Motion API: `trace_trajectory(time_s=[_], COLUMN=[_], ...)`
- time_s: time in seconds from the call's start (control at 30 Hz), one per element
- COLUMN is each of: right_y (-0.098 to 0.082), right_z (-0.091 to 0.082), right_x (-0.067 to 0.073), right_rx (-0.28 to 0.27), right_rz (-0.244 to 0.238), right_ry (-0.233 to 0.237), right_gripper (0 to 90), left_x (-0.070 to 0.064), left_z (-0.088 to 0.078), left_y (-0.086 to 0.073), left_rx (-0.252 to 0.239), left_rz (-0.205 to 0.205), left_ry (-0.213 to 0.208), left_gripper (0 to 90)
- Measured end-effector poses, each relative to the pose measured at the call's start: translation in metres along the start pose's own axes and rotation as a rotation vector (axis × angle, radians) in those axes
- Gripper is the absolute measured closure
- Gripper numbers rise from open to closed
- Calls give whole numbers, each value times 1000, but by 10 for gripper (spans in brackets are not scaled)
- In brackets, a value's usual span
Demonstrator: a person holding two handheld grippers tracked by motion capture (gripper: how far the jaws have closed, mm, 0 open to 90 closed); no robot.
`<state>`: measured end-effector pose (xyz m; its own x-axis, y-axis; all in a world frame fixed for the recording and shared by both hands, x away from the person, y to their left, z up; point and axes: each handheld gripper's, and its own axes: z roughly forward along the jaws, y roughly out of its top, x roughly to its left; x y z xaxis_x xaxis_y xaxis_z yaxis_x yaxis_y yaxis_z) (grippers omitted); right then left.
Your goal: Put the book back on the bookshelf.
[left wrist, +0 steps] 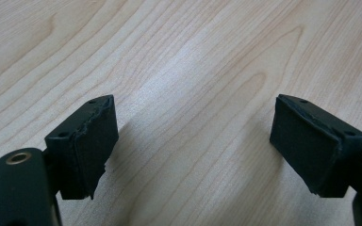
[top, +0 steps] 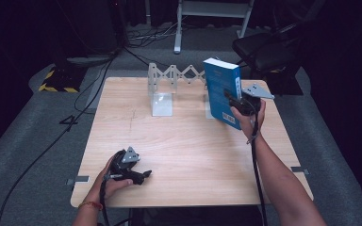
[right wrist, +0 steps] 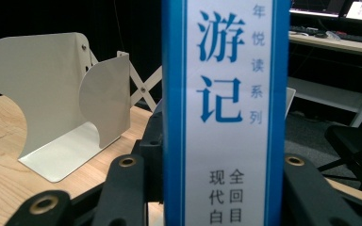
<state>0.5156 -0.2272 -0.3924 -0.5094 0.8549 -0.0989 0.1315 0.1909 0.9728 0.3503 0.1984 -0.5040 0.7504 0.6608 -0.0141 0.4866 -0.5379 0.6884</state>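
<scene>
My right gripper [top: 238, 100] is clamped on the blue book [top: 222, 90], held upright by its spine near the far right of the tabletop [top: 179, 155], just beside the expandable white book rack [top: 169, 87]. To do this well I judge I should keep the spine vertical, lower it squarely between two dividers, and let go only once its bottom edge sits flat. My left gripper [top: 139, 175], jaws apart and holding nothing, rests by the near left edge.

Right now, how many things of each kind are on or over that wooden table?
Blue books: 1, the book, held upright in the right gripper
White metal bookend racks: 1, the rack
Hand-held grippers: 2, counting the left gripper
Total: 4
</scene>
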Motion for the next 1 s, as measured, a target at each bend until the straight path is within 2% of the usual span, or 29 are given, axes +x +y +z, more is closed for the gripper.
trace_trajectory(time_s=[0.13,0.3,0.43,0.57,1.0], right_y=[-9,-23,-35,-40,-53], right_z=[-13,-29,-41,-45,-57], right_x=[-2,-9,-13,-15,-19], right_rx=[-5,-11,-19,-18,12], right_rz=[-12,15,19,43,7], right_ry=[3,-10,1,4,34], right_gripper=[614,612,610,610,601], left_x=[0,0,0,0,0], left_z=[0,0,1,2,2], left_y=[0,0,1,1,1], left_rx=[-3,-2,-4,-3,-4], left_rz=[1,0,-1,0,-1], left_ry=[-2,-1,-13,-11,-11], left_gripper=[163,162,159,159,159])
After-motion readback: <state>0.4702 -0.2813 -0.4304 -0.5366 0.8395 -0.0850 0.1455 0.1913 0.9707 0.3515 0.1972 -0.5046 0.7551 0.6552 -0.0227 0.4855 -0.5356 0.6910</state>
